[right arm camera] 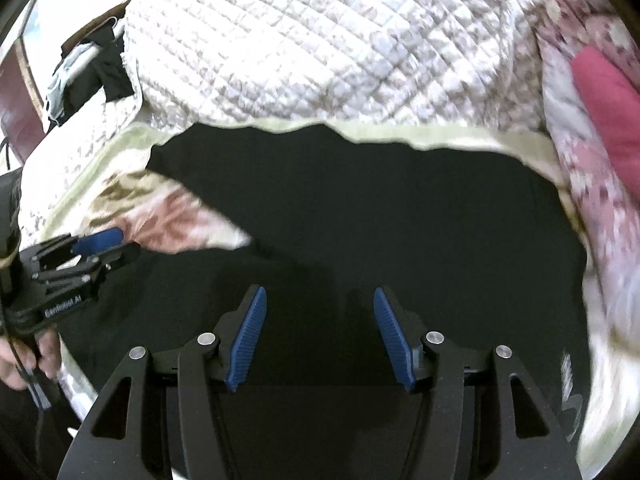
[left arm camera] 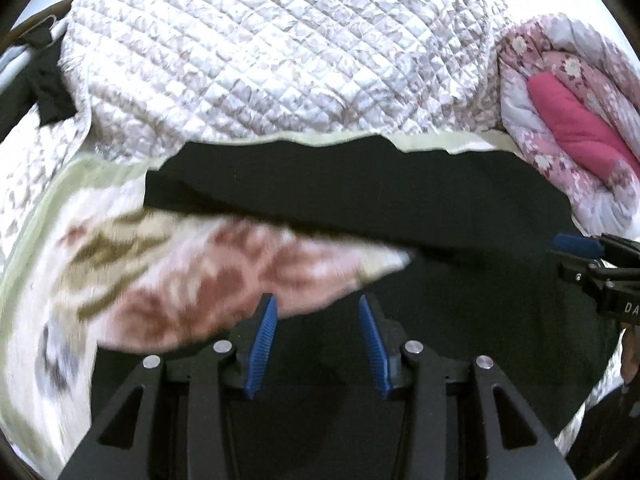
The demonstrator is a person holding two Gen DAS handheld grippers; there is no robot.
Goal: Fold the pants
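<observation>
Black pants (left arm camera: pixel 360 188) lie spread on a floral blanket on the bed, filling the middle and lower part of both views (right arm camera: pixel 380 208). My left gripper (left arm camera: pixel 318 304) is open and empty, hovering over the pants near their left edge. My right gripper (right arm camera: pixel 318 294) is open and empty above the middle of the pants. The right gripper also shows at the right edge of the left wrist view (left arm camera: pixel 588 256). The left gripper shows at the left of the right wrist view (right arm camera: pixel 96 244), held by a hand.
A white quilted cover (left arm camera: pixel 260 52) lies behind the pants. A rolled pink floral quilt (left arm camera: pixel 572 120) sits at the right. The floral blanket (left arm camera: pixel 160 272) lies under the pants. Dark clothes hang on a rail (right arm camera: pixel 80 64) at far left.
</observation>
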